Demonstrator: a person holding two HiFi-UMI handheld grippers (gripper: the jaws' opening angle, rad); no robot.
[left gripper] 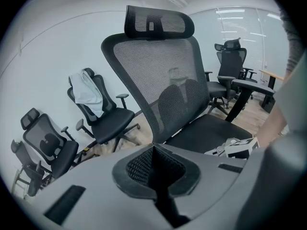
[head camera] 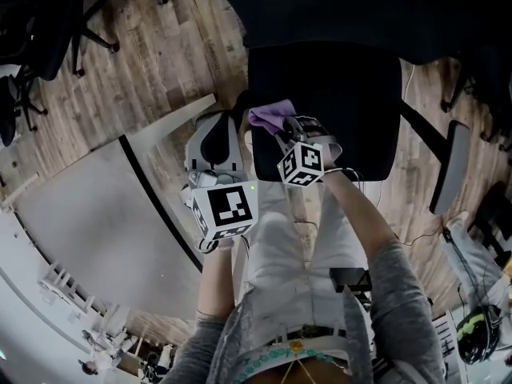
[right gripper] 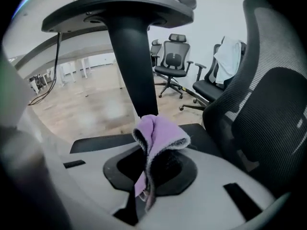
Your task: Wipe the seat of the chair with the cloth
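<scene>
The right claw (head camera: 282, 128) is pinching the purple cloth (head camera: 268, 117) at the left edge of the chair seat (head camera: 336, 94), upper centre of frame — the unwiped seat is lying rightward. The left claw (head camera: 214, 146) is sitting pressed together, empty, farther left.

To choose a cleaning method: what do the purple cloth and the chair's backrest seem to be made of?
The cloth looks like soft, matte microfibre or fleece: fuzzy edges, limp folds. The backrest looks like black woven mesh, likely synthetic: light shows through it.
</scene>
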